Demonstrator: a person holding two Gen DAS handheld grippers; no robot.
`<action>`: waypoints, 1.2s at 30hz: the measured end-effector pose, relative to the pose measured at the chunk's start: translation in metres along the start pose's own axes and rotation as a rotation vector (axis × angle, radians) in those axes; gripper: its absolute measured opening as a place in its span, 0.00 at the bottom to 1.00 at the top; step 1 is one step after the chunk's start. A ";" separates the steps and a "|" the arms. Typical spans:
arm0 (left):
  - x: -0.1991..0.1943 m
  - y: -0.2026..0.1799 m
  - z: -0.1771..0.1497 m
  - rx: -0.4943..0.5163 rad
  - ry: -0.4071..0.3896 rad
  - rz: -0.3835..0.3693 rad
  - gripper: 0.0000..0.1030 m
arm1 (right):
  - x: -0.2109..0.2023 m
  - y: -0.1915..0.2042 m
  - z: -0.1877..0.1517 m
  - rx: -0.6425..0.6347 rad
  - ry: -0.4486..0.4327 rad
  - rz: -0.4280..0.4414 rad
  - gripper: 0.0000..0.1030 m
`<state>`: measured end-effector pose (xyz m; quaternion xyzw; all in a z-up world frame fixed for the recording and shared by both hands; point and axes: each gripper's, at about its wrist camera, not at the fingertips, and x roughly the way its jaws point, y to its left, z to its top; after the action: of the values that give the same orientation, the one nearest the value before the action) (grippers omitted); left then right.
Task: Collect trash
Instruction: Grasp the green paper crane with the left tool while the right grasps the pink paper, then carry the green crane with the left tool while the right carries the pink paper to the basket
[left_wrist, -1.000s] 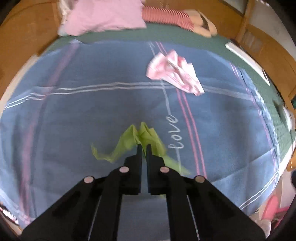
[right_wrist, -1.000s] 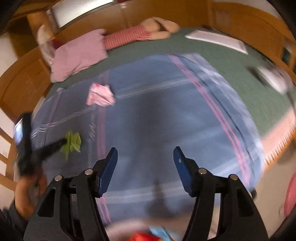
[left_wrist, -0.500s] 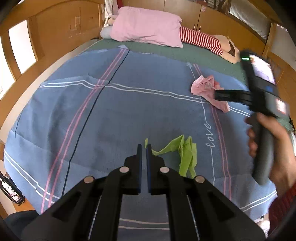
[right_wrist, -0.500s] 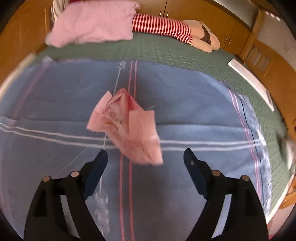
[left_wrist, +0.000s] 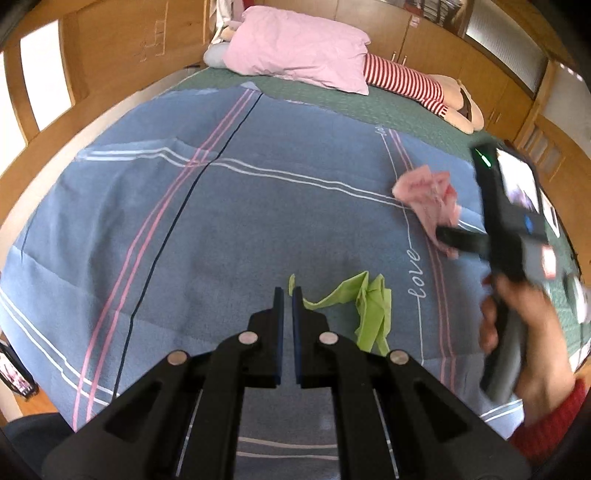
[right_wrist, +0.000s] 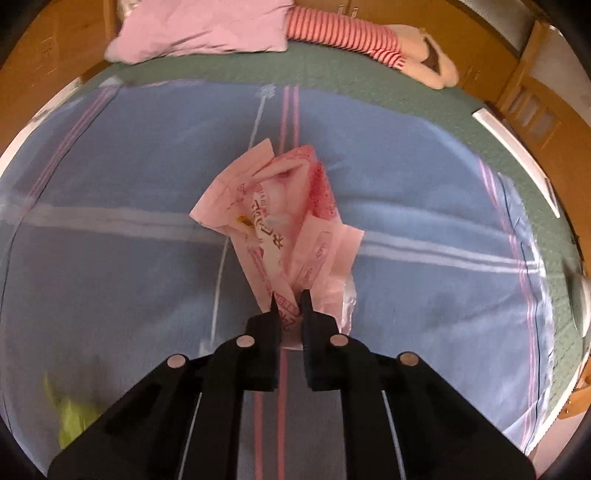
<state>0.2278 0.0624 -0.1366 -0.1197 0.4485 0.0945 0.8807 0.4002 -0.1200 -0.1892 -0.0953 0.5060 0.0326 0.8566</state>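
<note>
A crumpled green wrapper (left_wrist: 365, 306) lies on the blue blanket (left_wrist: 221, 229). My left gripper (left_wrist: 287, 291) is shut on the wrapper's thin left tip; its bulk trails to the right of the fingers. A crumpled pink wrapper (right_wrist: 284, 229) lies farther right on the blanket and also shows in the left wrist view (left_wrist: 428, 195). My right gripper (right_wrist: 289, 297) is shut on the pink wrapper's near end. The green wrapper shows blurred at the lower left of the right wrist view (right_wrist: 72, 421). The right gripper's body and the hand holding it (left_wrist: 517, 258) stand over the pink wrapper.
A pink pillow (left_wrist: 299, 55) and a striped stuffed doll (left_wrist: 424, 88) lie at the head of the bed on a green cover (right_wrist: 369, 85). Wooden walls and cabinets ring the bed. A white flat item (right_wrist: 517, 147) lies at the right edge.
My right gripper swung over to the pink wrapper and shut on its near end. My left gripper stayed shut at the green wrapper, now holding only its left tip.
</note>
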 end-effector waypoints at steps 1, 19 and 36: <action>0.001 0.003 0.000 -0.015 0.009 -0.008 0.05 | -0.006 0.000 -0.009 -0.007 0.000 0.021 0.10; 0.066 -0.046 0.012 0.054 0.134 -0.043 0.69 | -0.111 -0.056 -0.147 0.261 0.048 0.165 0.57; 0.078 -0.051 0.009 0.137 0.143 -0.031 0.20 | -0.065 -0.018 -0.108 0.086 0.049 -0.085 0.63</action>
<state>0.2945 0.0212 -0.1886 -0.0728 0.5139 0.0413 0.8538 0.2784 -0.1562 -0.1812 -0.0805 0.5232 -0.0279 0.8480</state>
